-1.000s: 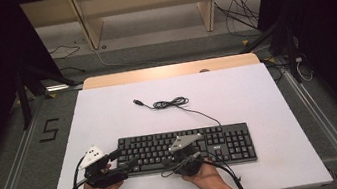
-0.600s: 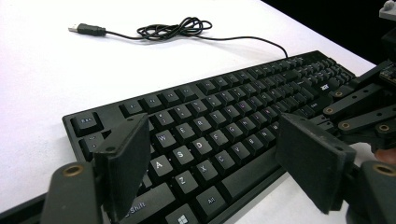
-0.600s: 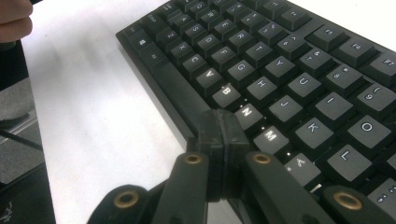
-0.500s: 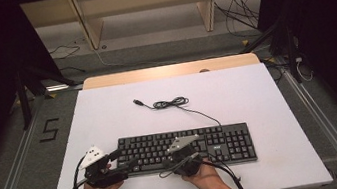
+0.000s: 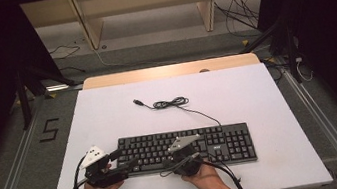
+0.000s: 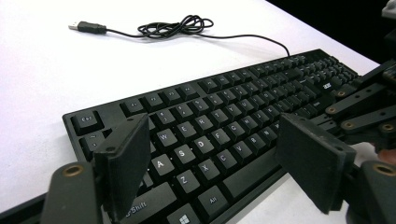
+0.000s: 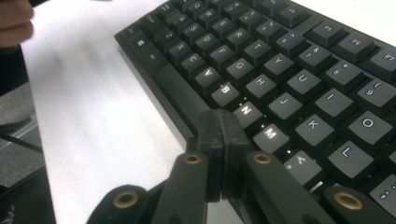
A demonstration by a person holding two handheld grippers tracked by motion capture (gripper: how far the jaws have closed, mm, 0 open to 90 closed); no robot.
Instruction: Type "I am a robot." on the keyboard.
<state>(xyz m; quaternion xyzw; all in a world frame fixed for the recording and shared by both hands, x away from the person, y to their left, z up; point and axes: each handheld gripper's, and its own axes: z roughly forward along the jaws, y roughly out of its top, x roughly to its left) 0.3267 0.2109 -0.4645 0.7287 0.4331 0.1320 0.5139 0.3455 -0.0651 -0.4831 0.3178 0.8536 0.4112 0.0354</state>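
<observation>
The right gripper [image 7: 219, 126] is squeezed shut with nothing in it, its tip at the black keyboard [image 5: 224, 139]. The left gripper [image 6: 210, 158] is wide open over the keyboard's left end.

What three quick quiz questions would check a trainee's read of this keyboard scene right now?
1. True or false: the right gripper has its jaws shut.
2. Which gripper has its jaws apart over the left end of the keyboard: A left, B right?
3. What lies loose on the table beyond the keyboard?

Key: 1 true. 2 A, the left gripper. 3 The keyboard's coiled cable with its USB plug.
</observation>
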